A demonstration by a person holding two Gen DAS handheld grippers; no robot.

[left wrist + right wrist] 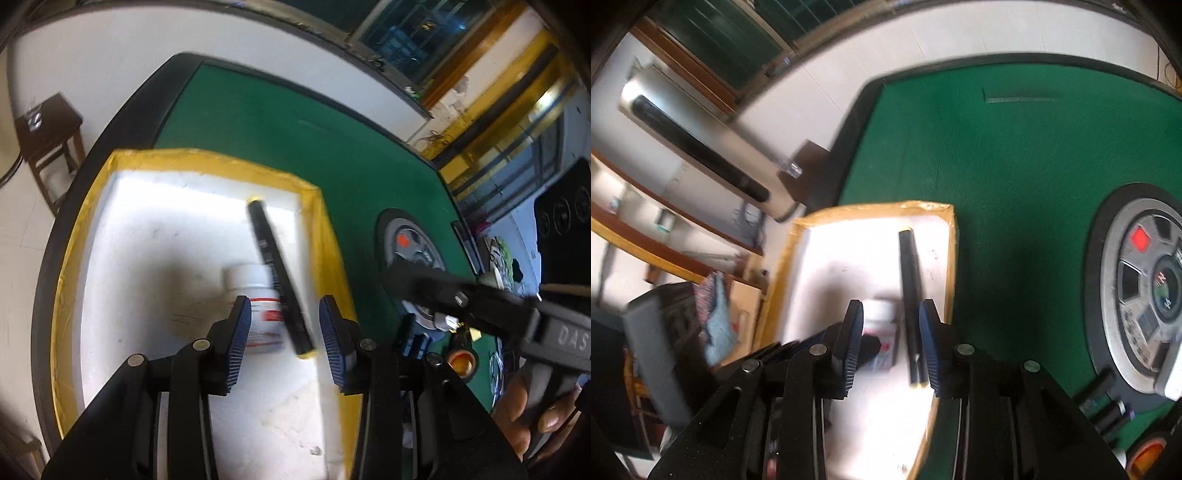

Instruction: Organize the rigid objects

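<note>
A white tray with a yellow taped rim [207,160] sits on the green table; it also shows in the right wrist view [871,208]. In it lie a white pill bottle with a red label [255,306] and a long black marker [277,273], leaning across the bottle. Both also show in the right wrist view, the bottle [882,314] and the marker [910,295]. My left gripper [284,325] is open above the tray, its jaws either side of the bottle and marker, holding nothing. My right gripper [890,339] is open over the same tray and is empty.
A round grey control panel [1145,291] is set in the green table [295,122]. Small dark items [1108,406] and an orange-capped item [1148,458] lie near the table's front right. The right gripper's handle [535,325] shows in the left wrist view. A wooden stool [48,129] stands beyond the table.
</note>
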